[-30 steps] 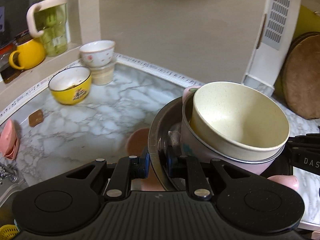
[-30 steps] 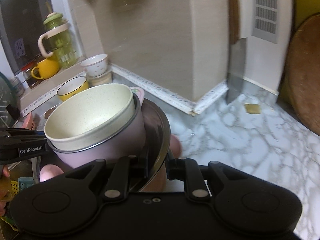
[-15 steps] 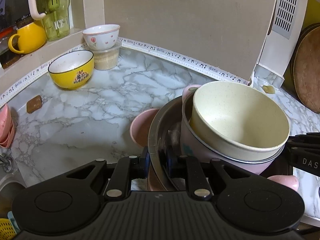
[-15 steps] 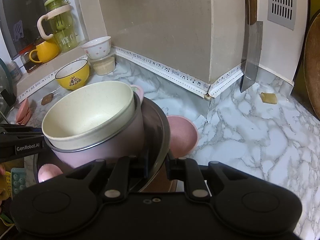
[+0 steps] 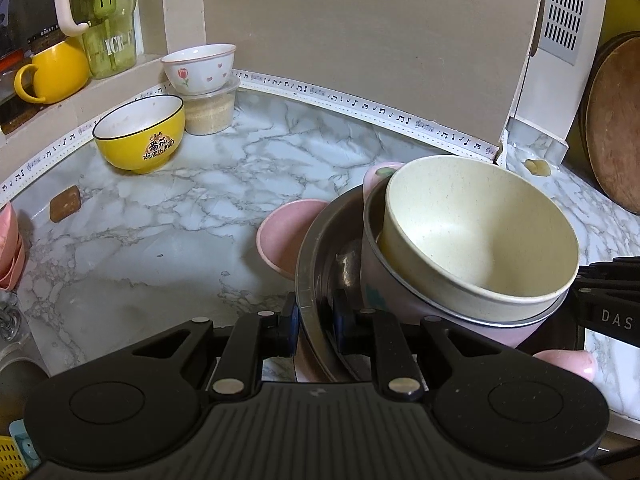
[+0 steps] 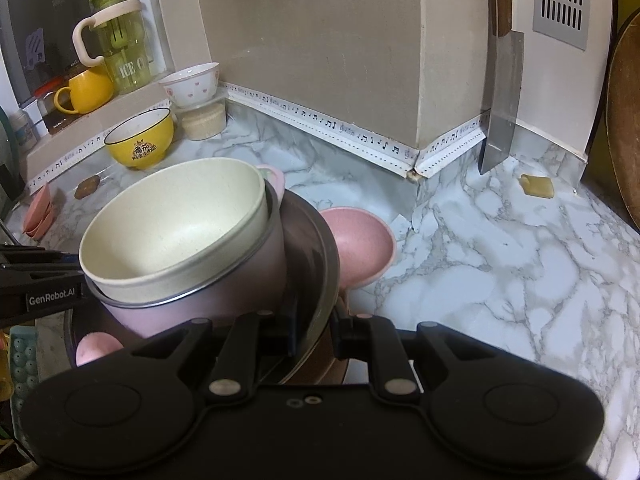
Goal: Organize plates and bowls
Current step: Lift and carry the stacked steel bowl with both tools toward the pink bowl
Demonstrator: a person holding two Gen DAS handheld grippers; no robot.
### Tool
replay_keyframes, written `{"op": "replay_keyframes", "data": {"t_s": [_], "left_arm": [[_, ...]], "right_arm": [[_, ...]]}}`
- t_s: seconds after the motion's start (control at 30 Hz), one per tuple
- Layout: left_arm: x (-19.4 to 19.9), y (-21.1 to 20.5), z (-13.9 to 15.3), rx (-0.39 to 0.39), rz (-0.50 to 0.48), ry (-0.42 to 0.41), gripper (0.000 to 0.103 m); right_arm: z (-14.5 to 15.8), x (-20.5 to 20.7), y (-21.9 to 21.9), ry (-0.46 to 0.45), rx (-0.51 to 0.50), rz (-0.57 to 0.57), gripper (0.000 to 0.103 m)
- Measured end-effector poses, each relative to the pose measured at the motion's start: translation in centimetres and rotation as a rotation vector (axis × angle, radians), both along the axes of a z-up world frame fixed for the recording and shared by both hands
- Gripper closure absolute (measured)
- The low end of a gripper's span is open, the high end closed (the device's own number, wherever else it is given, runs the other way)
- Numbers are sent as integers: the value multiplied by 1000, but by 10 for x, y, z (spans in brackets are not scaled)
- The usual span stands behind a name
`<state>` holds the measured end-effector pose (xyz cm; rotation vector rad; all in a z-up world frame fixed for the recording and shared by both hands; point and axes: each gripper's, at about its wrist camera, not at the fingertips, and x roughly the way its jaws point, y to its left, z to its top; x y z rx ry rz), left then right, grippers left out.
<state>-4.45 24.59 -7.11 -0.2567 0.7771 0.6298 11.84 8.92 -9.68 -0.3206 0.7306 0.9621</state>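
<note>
Both grippers hold one steel basin [image 5: 320, 236] by opposite rims. My left gripper [image 5: 314, 324] is shut on its left rim; my right gripper [image 6: 316, 336] is shut on its right rim [image 6: 326, 256]. Inside the basin stands a pink pot [image 5: 384, 300] with a cream bowl [image 5: 480, 236] nested in it, and a small pink piece [image 5: 568, 362]. A pink bowl [image 6: 360, 244] sits on the marble counter just beyond the basin. A yellow bowl [image 5: 140, 136] and a white flowered bowl [image 5: 198, 68] on a lidded tub stand at the back left.
A green jug [image 5: 104, 20] and yellow mug [image 5: 52, 70] stand on the ledge. Stacked pink dishes [image 5: 10, 248] lie at the left edge. A cleaver [image 6: 502, 100] hangs by the wall corner, a wooden board [image 5: 616, 124] leans at right. The sink [image 5: 16, 364] is at lower left.
Both grippers have carried the basin lower and closer over the counter. The pink bowl beneath it has come into fuller view. The grips are unchanged.
</note>
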Motion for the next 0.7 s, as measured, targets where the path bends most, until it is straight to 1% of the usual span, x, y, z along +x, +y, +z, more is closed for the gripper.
{"op": "replay_keyframes", "data": {"t_s": [0.1, 0.27, 0.4, 0.47, 0.6, 0.7], "left_arm": [[0, 0, 0, -4, 2, 5, 88], [0, 5, 1, -42, 17, -1, 87], [-1, 3, 2, -33, 8, 10, 87], [-1, 4, 2, -43, 3, 14, 87], [-5, 7, 3, -73, 4, 17, 86], [-8, 6, 6, -68, 4, 14, 86]], "right_arm": [[1, -1, 2, 0, -17, -9, 86], [4, -1, 8, 13, -58, -25, 86], [7, -1, 8, 6, -90, -24, 78], [8, 1, 6, 11, -94, -18, 77], [11, 1, 1, 9, -99, -24, 70], [14, 1, -4, 16, -85, -29, 66]]}}
